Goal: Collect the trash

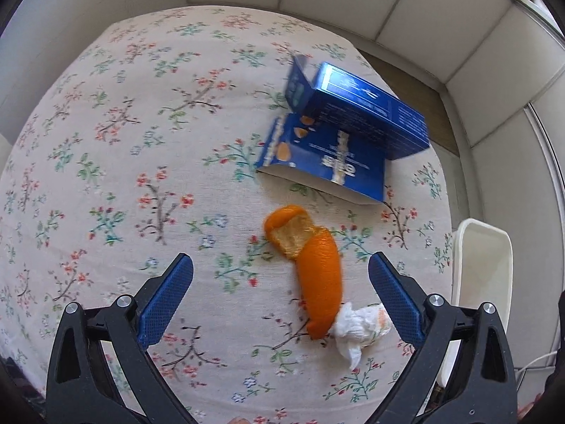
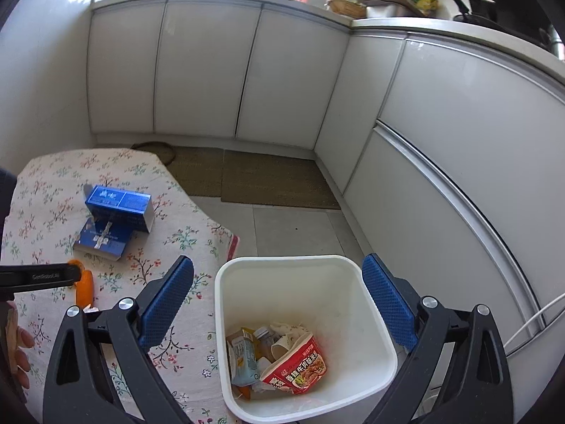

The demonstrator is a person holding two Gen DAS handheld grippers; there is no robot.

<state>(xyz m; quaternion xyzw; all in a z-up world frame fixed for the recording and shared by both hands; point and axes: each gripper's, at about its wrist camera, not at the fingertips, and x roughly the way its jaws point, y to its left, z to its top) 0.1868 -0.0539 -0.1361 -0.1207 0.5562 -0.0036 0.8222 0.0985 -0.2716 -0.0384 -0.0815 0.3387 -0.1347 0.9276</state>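
Over on the right wrist camera, the white bin (image 2: 356, 318) stands on the floor just beside the table (image 2: 46, 183), and only this view looks down into it: a red instant-noodle cup (image 2: 296, 367), a pale drink carton (image 2: 243, 357), a small bottle (image 2: 263, 334) and crumpled paper lie at the bottom. The right gripper (image 2: 279, 265) hangs above the bin's rim, fingers spread wide, nothing between them. The left wrist camera gives the close look at the trash on the flowered cloth: a long orange peel (image 1: 316, 275) lies between the parted fingers of the left gripper (image 1: 280, 263), touching neither, with a crumpled white tissue (image 1: 360, 328) touching its near end. Beyond them are two blue boxes (image 1: 339, 123), one leaning across the other. In the right view a person's hand (image 2: 19, 349) shows at the left edge, and the left gripper's black arm reaches across above the peel.
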